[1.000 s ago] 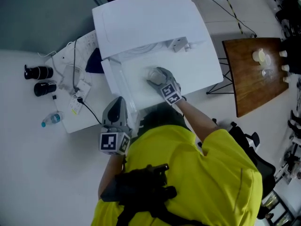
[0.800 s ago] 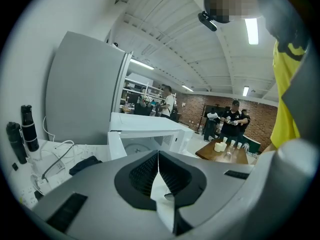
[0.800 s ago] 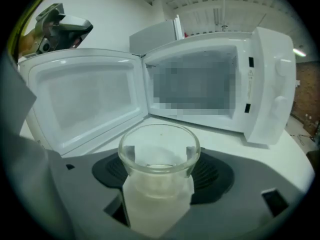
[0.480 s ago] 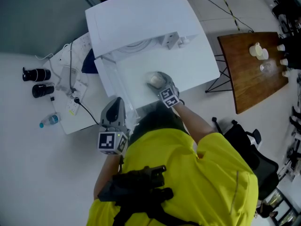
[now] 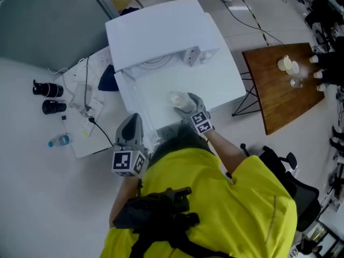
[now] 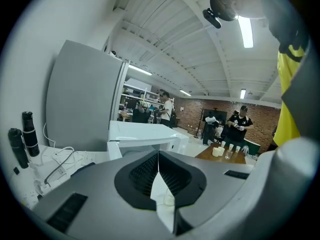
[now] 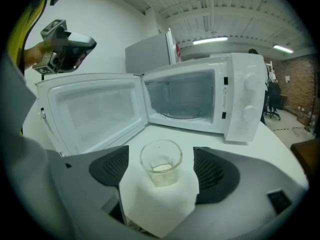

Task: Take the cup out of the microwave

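A clear glass cup (image 7: 161,163) with a little pale liquid stands upright on the white table (image 7: 280,149), in front of the white microwave (image 7: 200,99). The microwave door (image 7: 95,109) hangs wide open to the left, and the cavity holds only its turntable. My right gripper (image 7: 161,176) straddles the cup with its jaws opening; there is a gap between each pad and the glass. From the head view, the cup (image 5: 176,97) sits just beyond the right gripper (image 5: 183,103). My left gripper (image 5: 133,123) hovers by the door's outer edge, pads together, holding nothing.
A brown wooden table (image 5: 269,98) with small cups stands at the right. Left of the microwave (image 5: 161,31) lie cables (image 5: 86,90), two black cylinders (image 5: 48,90) and a small bottle (image 5: 58,141). A black chair (image 5: 285,171) is behind me. People stand far off (image 6: 240,126).
The right gripper has drawn back toward me, and the cup now shows beyond its tips, standing on the table. The left gripper has barely moved.
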`<state>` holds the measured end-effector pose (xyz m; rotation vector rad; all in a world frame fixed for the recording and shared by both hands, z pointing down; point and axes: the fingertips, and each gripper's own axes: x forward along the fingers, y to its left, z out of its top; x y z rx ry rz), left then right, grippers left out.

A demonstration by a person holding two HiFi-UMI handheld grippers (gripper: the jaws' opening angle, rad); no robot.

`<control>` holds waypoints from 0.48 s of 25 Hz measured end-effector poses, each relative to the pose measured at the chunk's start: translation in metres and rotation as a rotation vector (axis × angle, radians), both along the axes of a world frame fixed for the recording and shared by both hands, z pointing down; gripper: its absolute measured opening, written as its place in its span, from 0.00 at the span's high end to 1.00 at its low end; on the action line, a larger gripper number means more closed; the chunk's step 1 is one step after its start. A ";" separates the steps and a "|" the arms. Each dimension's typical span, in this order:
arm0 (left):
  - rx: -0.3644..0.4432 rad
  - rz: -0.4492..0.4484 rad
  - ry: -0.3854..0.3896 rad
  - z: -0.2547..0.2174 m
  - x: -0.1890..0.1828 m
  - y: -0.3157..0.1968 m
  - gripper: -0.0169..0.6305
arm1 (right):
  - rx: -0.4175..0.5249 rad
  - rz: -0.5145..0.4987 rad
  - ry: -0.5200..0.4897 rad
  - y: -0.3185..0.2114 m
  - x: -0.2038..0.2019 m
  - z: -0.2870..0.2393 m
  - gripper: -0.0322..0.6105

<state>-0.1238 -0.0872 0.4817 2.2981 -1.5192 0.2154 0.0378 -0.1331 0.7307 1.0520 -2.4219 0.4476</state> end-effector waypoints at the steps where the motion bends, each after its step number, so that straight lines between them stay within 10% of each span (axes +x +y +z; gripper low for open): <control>1: 0.013 -0.011 0.004 -0.004 -0.004 -0.001 0.98 | 0.008 0.006 -0.007 0.001 0.003 -0.011 0.31; 7: 0.097 -0.070 0.040 -0.038 -0.029 -0.001 0.98 | 0.184 0.054 -0.186 -0.010 -0.004 -0.188 0.33; 12: 0.146 -0.110 0.049 -0.079 -0.050 0.002 0.98 | 0.355 0.092 -0.271 -0.009 -0.013 -0.350 0.60</control>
